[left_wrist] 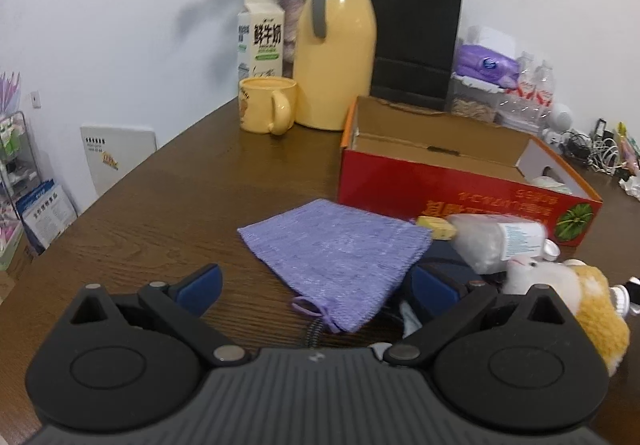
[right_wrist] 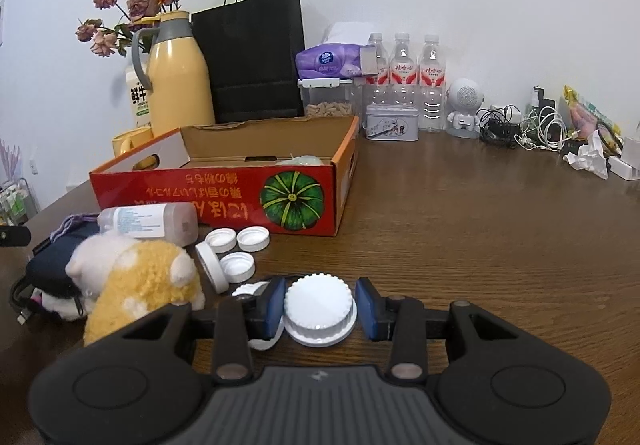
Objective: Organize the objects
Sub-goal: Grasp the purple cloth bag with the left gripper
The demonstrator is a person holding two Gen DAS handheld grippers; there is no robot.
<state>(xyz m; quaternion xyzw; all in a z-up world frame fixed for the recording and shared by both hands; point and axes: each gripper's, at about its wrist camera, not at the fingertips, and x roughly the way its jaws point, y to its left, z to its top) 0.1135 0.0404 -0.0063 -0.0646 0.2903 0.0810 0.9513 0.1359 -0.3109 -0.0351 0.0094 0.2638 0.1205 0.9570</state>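
Lid: a white ridged lid [right_wrist: 320, 309] sat on the table [right_wrist: 480, 229], in front of the red cardboard box [right_wrist: 224, 193] and well short of it.
Right gripper: the right gripper [right_wrist: 320, 307] straddled the lid, its blue pads close on either side; the left pad looked to touch the rim, a sliver of gap showed at the right, so a firm pinch could not be confirmed.
Left gripper: the left gripper [left_wrist: 316, 285] stood spread wide and empty over the near corner of a purple cloth [left_wrist: 336, 245], which lay in front of the box.
Step in hand: judged as taking hold of the lid, the first of the loose pieces to go into the box.
Next move: it would call for a snug squeeze, a lift clear of the box's near wall, and a release inside.
Other loose things: four smaller white caps [right_wrist: 236, 249], a plush toy [right_wrist: 140, 285] and a lying bottle [right_wrist: 148, 223] waited in front of the box, left of the lid.
Hard to make out: the box's contents were mostly hidden by its wall, only a pale lump [right_wrist: 300, 160] showing; a dark pouch [right_wrist: 52, 265] sat half buried under the toy; the toy was cut off by the gripper body.
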